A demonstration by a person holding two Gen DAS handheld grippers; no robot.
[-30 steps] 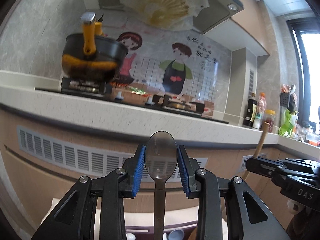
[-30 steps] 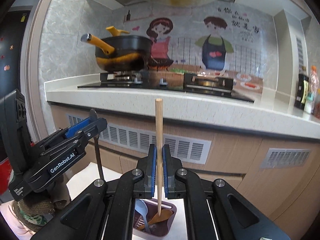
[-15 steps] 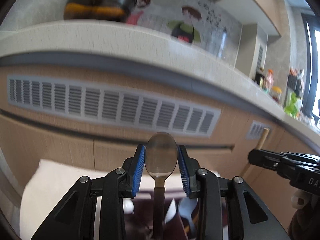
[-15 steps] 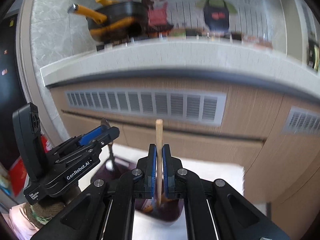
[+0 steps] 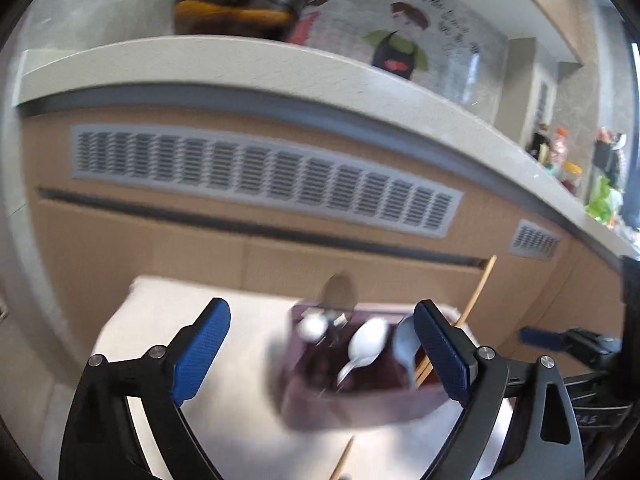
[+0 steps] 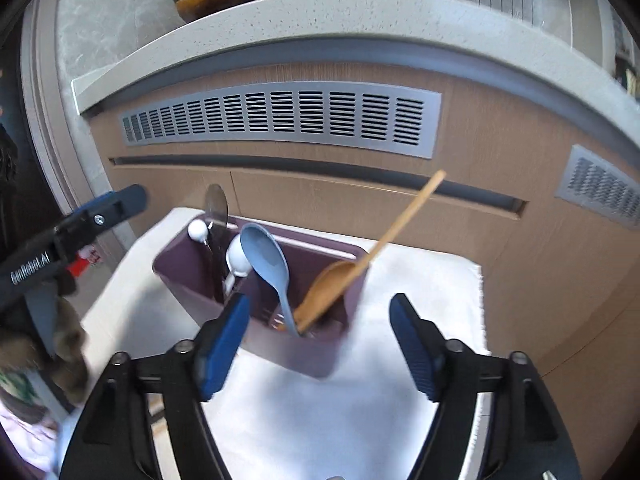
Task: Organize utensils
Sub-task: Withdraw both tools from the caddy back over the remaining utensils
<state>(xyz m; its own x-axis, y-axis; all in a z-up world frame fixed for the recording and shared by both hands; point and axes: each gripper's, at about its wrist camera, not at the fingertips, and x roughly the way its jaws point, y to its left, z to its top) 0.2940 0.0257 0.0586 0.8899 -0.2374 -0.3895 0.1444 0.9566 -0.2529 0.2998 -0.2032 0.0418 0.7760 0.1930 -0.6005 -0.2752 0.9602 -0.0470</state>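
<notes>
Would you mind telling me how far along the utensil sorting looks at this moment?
Mostly done, it seems. The purple holder already contains the metal spoon, a white spoon, the blue spoon and the wooden spoon, which leans to the right. Nothing is in hand: the left gripper and right gripper are opening, empty. One thin wooden stick on the white cloth may remain.
</notes>
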